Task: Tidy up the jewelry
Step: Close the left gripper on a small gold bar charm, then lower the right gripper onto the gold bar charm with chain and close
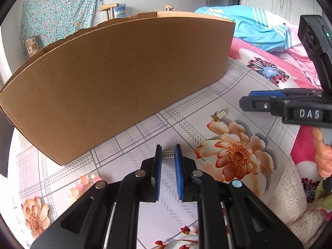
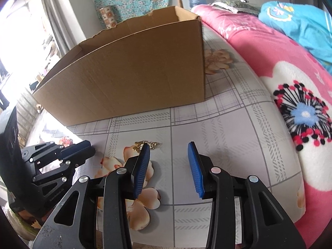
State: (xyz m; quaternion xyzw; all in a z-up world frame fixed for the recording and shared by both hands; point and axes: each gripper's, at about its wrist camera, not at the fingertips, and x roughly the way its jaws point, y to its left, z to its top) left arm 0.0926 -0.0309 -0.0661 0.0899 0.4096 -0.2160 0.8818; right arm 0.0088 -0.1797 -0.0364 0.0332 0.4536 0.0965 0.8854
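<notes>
My left gripper (image 1: 168,154) is shut on a small silver band-like jewelry piece (image 1: 168,154), pinched between its blue pads just above the floral sheet. A gold jewelry piece (image 1: 219,113) lies on the sheet to the right; it also shows in the right wrist view (image 2: 147,145), just beyond my right gripper's left fingertip. My right gripper (image 2: 169,148) is open and empty, low over the sheet. A large open cardboard box (image 1: 124,78) (image 2: 132,78) stands behind both. The left gripper also shows at the left of the right wrist view (image 2: 83,150).
A pink beaded piece (image 1: 89,179) lies on the sheet left of my left gripper. A pink floral blanket (image 2: 290,83) and a blue garment (image 1: 259,27) lie to the right. The right gripper body (image 1: 290,105) hangs at the right.
</notes>
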